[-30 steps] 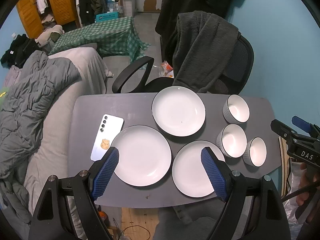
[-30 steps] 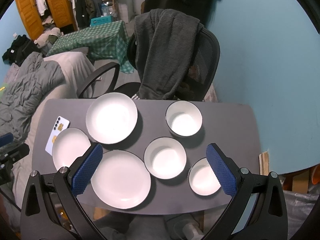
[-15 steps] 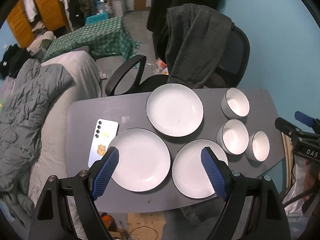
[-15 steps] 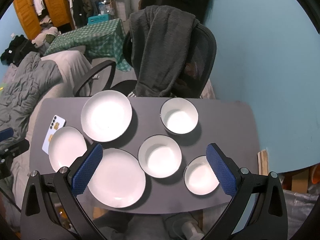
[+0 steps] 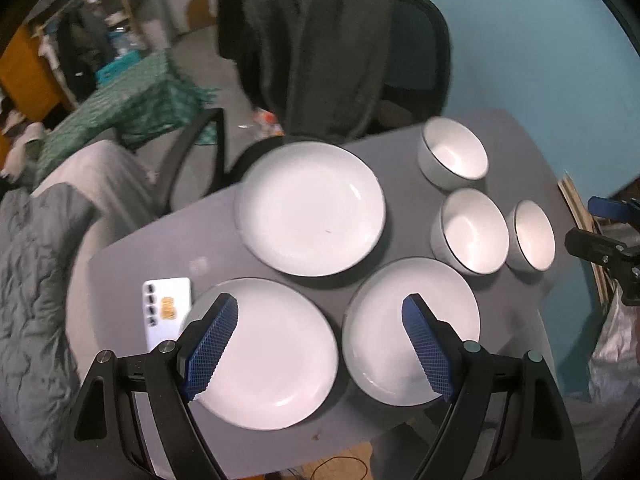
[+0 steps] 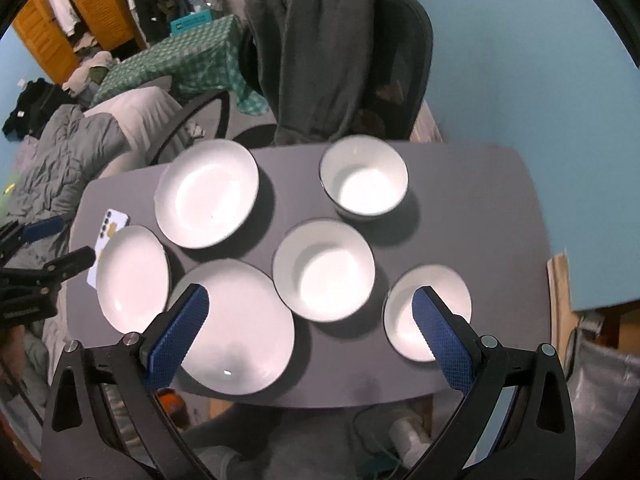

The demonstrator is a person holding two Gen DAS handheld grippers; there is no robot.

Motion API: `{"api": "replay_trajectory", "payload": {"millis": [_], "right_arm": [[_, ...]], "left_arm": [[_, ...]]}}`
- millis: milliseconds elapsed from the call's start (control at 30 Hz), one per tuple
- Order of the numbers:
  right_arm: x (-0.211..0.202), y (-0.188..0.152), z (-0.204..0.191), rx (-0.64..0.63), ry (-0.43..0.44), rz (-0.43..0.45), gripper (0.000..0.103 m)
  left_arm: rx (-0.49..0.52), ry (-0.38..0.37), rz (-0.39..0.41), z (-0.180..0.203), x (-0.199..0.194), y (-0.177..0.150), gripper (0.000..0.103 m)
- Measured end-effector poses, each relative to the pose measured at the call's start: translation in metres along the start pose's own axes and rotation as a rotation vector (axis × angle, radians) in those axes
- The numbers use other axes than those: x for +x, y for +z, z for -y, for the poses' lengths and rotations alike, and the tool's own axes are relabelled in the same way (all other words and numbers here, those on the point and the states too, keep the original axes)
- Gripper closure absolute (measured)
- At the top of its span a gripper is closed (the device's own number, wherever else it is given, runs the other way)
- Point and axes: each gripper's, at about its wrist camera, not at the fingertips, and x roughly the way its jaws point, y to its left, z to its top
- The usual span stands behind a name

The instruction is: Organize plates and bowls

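L claw (image 5: 320, 344) over half-hidden plates (image 5: 276, 360)

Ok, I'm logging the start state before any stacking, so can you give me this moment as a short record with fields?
plates: three white, unstacked, on the table: far plate, left plate, near plate
bowls: three white, separate: far bowl, middle bowl, small bowl
other: phone beside the left plate
left hand-held gripper: open, empty, above the plates
right hand-held gripper: open, empty, above the table's near side
stacked so far: nothing
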Motion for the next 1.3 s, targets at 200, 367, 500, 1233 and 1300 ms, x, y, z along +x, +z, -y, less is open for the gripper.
{"api": "replay_trajectory", "payload": {"millis": [200, 367, 500, 1233, 1300], "right_arm": [[0.018, -0.019, 0.006, 0.033, 0.012, -0.036, 0.004], [0.037, -0.036, 0.011, 0.072, 0.037, -0.075, 0.008], [0.053, -0.049, 0.011, 0.1, 0.063, -0.104, 0.011], [0.113, -0.079, 0.02, 0.2, 0.188, -0.247, 0.065], [0.115, -0.081, 0.024, 0.208, 0.203, -0.254, 0.072]], "left_arm": [[0.091, -0.053, -0.066, 0.012, 0.041, 0.002, 0.017], [0.157, -0.067, -0.099, 0.021, 0.066, 0.001, 0.017], [0.203, -0.075, -0.13, 0.028, 0.081, -0.004, 0.017], [0.205, -0.122, -0.263, 0.032, 0.129, -0.009, 0.054], [0.183, -0.136, -0.283, 0.031, 0.134, -0.009, 0.062]]}}
